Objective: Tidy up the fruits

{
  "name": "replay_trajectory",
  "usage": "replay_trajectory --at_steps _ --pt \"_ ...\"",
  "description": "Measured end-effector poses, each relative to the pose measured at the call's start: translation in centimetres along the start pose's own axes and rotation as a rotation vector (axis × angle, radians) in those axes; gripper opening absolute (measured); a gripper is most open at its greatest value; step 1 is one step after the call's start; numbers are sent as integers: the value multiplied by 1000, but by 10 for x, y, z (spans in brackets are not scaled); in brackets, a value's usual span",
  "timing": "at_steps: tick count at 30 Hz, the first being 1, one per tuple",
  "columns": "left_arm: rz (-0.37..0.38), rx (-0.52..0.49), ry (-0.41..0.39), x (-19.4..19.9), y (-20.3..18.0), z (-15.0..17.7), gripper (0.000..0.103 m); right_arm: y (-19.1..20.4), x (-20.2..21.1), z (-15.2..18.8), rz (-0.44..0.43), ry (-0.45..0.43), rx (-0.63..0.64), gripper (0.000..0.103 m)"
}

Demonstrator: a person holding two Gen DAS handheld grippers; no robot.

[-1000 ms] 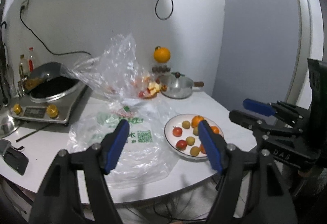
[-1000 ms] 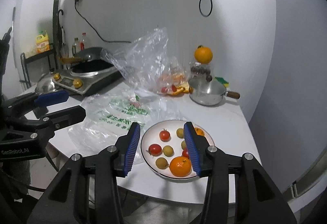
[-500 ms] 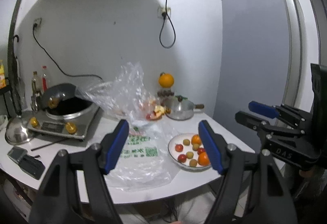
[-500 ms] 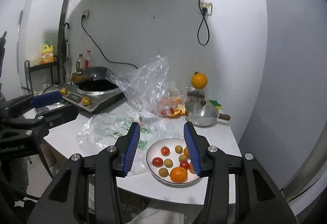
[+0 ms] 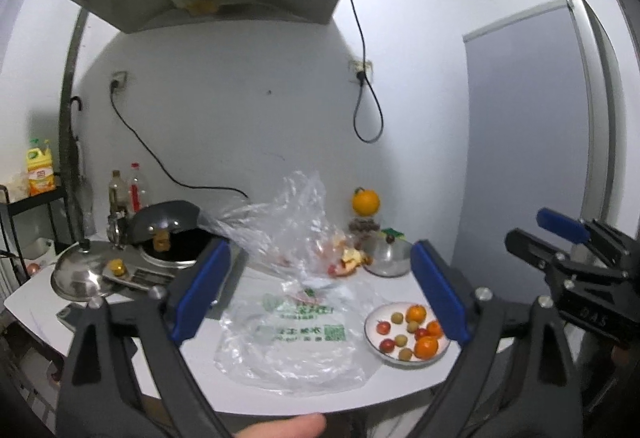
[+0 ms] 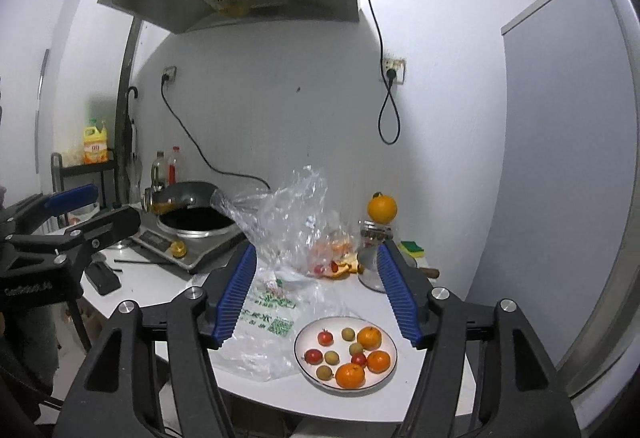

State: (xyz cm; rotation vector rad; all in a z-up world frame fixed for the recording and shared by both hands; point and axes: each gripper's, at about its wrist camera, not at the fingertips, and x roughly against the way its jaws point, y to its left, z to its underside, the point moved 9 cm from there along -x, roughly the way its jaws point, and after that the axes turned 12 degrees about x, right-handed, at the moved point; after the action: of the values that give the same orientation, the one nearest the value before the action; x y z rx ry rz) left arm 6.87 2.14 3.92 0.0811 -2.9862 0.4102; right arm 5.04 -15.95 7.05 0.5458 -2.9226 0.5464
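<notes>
The white table point(image 6: 360, 394) carries everything; above it hang the left gripper point(image 5: 320, 294) and right gripper point(image 6: 316, 294), both clear of it, jaws just spread wide with nothing between them; left of the plate point(image 6: 305, 338) lies a printed plastic bag point(image 6: 260, 322); on the plate sit oranges point(image 6: 350, 375), tomatoes point(image 6: 325, 337) and small yellowish fruits point(image 6: 331, 357).

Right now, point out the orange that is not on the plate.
It is the orange at the back by the wall, perched on a jar behind the pot. The other three oranges lie on the plate with the small fruits.
</notes>
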Motion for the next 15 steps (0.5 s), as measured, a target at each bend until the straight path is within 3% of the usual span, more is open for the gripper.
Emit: replay_trajectory --at_steps 10,15 --pt "-11 -59 -71 18 -7 -9 93 -2 12 -12 4 -35 0 67" --pt "-7 -45 -60 19 -6 -9 93 -1 14 -11 3 -37 -3 67"
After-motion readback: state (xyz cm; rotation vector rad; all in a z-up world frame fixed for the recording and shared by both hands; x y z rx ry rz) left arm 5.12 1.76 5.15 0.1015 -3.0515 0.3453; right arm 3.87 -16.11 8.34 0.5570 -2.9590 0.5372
